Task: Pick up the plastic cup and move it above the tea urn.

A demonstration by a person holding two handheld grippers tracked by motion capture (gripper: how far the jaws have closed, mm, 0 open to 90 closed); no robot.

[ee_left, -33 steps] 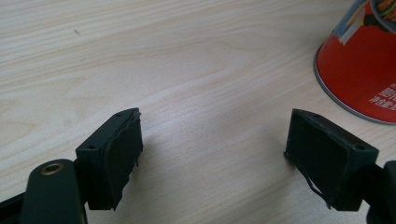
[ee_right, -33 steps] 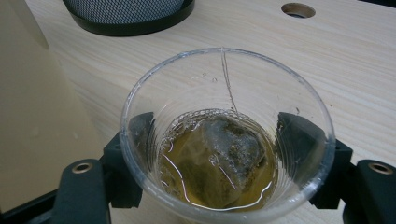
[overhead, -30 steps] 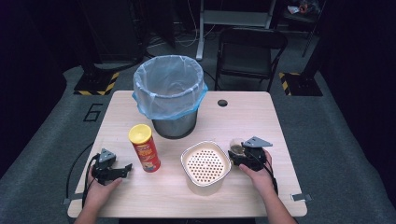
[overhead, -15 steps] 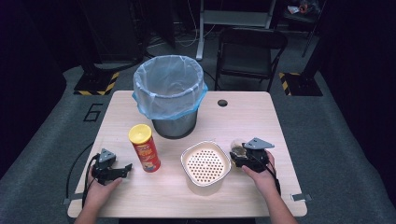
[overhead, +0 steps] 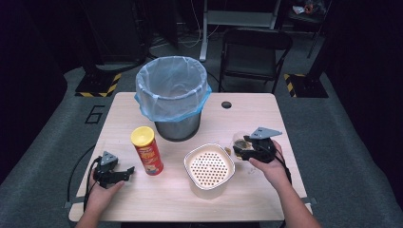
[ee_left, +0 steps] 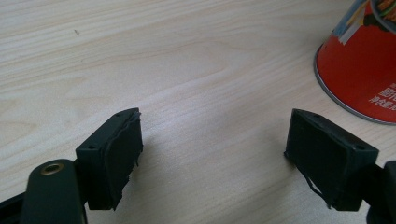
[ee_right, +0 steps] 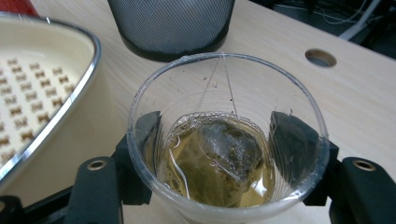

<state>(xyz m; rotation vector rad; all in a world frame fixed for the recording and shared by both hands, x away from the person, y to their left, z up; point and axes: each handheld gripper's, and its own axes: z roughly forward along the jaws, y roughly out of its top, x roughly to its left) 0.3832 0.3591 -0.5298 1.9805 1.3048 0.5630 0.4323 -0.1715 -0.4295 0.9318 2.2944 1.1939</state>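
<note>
A clear plastic cup [ee_right: 224, 154] holds brownish tea and a tea bag with its string over the rim. My right gripper [ee_right: 219, 140] is shut on it: its jaws have just been closing and both pads [ee_right: 289, 140] press the cup's sides. From above, the cup [overhead: 240, 141] and right gripper [overhead: 243, 152] hang just right of a cream perforated bowl [overhead: 190, 159]. My left gripper [overhead: 127, 172] rests low at the table's left front, open [ee_left: 212, 154] with bare wood between its fingers. A red chips can [overhead: 147, 151] with a yellow lid stands right beside it.
A mesh bin [overhead: 172, 95] lined with a blue bag stands at the table's middle back, its base [ee_right: 173, 23] beyond the cup. A cable hole [overhead: 226, 104] lies behind the right gripper. A folding chair [overhead: 256, 52] stands past the far edge.
My right gripper has risen a little with the cup in it. The left gripper, can, bowl and bin have kept still.
</note>
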